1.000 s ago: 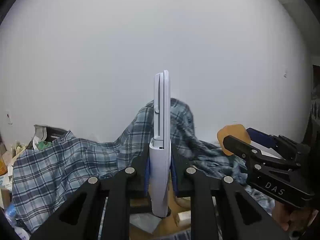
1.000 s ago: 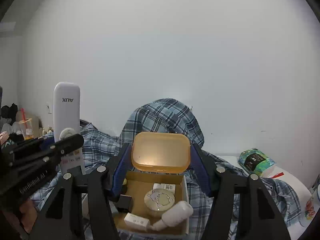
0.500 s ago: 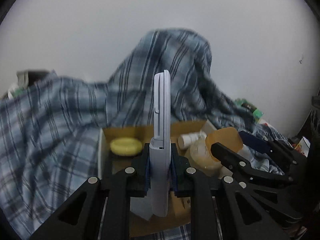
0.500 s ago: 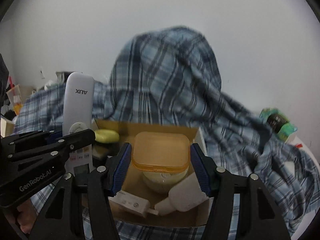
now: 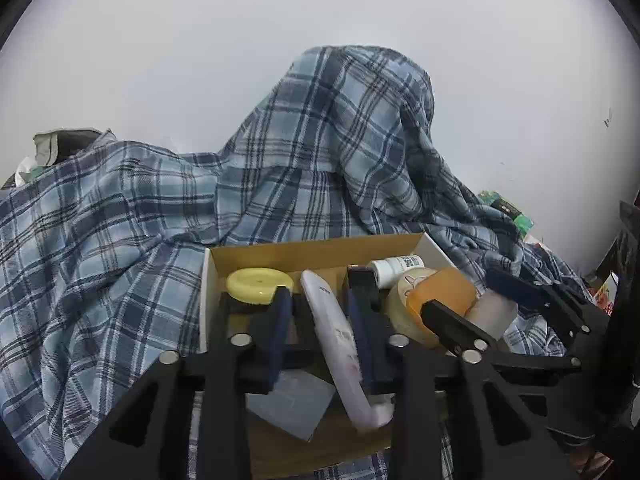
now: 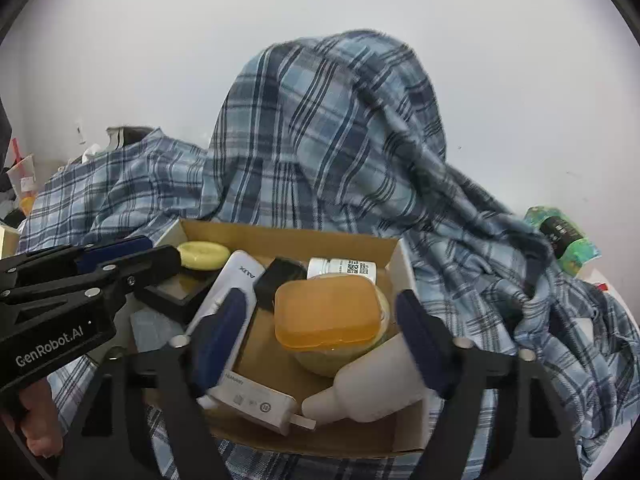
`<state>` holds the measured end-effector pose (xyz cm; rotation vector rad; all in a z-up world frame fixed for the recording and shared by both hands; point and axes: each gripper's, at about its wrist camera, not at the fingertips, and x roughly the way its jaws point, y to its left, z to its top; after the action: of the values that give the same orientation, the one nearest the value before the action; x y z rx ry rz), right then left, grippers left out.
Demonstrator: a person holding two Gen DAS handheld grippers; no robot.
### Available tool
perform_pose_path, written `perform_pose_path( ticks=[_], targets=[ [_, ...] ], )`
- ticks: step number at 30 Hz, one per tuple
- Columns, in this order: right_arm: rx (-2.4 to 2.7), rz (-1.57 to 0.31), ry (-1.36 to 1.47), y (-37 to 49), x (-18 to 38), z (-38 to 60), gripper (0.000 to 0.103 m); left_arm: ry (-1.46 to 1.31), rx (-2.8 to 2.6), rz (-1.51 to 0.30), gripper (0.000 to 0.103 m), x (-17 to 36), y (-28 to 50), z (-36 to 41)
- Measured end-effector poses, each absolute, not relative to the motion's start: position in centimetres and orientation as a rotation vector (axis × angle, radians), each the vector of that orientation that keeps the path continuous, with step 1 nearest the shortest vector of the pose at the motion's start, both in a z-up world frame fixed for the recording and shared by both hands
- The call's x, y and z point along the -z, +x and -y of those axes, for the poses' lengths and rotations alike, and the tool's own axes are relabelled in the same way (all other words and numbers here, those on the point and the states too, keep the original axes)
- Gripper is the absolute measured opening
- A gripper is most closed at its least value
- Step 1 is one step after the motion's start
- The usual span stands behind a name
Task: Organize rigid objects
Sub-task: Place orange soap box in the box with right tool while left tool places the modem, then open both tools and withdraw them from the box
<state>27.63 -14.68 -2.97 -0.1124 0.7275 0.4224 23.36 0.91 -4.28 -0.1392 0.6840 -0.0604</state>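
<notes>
In the left wrist view, the left gripper (image 5: 320, 312) is seen with jaws just opened a little; the white remote (image 5: 336, 332) lies slanted between them, leaning against the right pad and clear of the left one, so it appears released. It rests in the box (image 5: 316, 249), its top toward the far wall beside the yellow disc (image 5: 258, 285) in the far left corner. The remote is judged light, stiff and smooth; its long flat sides are the place for a grip.

In the right wrist view, the right gripper (image 6: 320, 336) is seen with jaws just spread wide, neither pad touching the orange case (image 6: 327, 313). The case sits on a round tin (image 6: 340, 358) mid-box, near the right wall, a white bottle (image 6: 376, 384) against the near side. The case is judged light, rigid and slippery; its short straight edges suit the pads. Perched as it is, it could slide off.
</notes>
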Motion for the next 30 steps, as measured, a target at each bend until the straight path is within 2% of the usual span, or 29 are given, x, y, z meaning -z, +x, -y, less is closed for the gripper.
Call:
perform_pose_path(
  ticks=[8,15,16,17,18,19,20,21,22,26,30],
  targets=[
    [-0.407,-0.685,0.000,27.7,-0.6,17.1,0.084,-0.124,0.029,-0.594,0.034,1.5,21.9,-1.4],
    [-0.398,-0.541,0.014,24.9,-5.8,18.7,0.088,-0.082,0.035,-0.461,0.034,-2.8,18.6,-1.0],
    [-0.400,-0.526,0.021,24.3,-6.4,18.9,0.088,-0.085,0.038,-0.443,0.041,-3.3,17.9,-1.1],
    [-0.398,-0.508,0.027,23.7,-7.0,19.1,0.088,-0.087,0.040,-0.422,0.057,-3.9,17.1,-1.1],
    [-0.395,-0.491,0.033,23.1,-7.4,19.3,0.088,-0.086,0.042,-0.406,0.067,-4.4,16.4,-1.2],
    [-0.398,-0.476,0.036,22.5,-7.9,19.4,0.088,-0.078,0.040,-0.390,0.086,-4.8,15.8,-1.1],
    [-0.402,-0.461,0.036,21.8,-8.4,19.6,0.091,-0.064,0.033,-0.367,0.095,-5.2,14.9,-1.1],
    [-0.403,-0.445,0.032,21.2,-8.8,19.6,0.094,-0.054,0.025,-0.341,0.098,-5.5,14.1,-0.9],
    [-0.395,-0.425,0.024,20.5,-9.0,19.6,0.103,-0.047,0.015,-0.304,0.103,-5.9,13.2,-0.8],
    [-0.341,-0.349,-0.011,17.9,-9.5,19.9,0.103,-0.047,-0.008,-0.198,0.103,-6.8,10.0,-0.9],
    [-0.353,-0.343,-0.003,16.7,-9.1,20.7,0.103,-0.070,0.002,-0.174,0.103,-7.2,8.4,-1.5]
  ],
)
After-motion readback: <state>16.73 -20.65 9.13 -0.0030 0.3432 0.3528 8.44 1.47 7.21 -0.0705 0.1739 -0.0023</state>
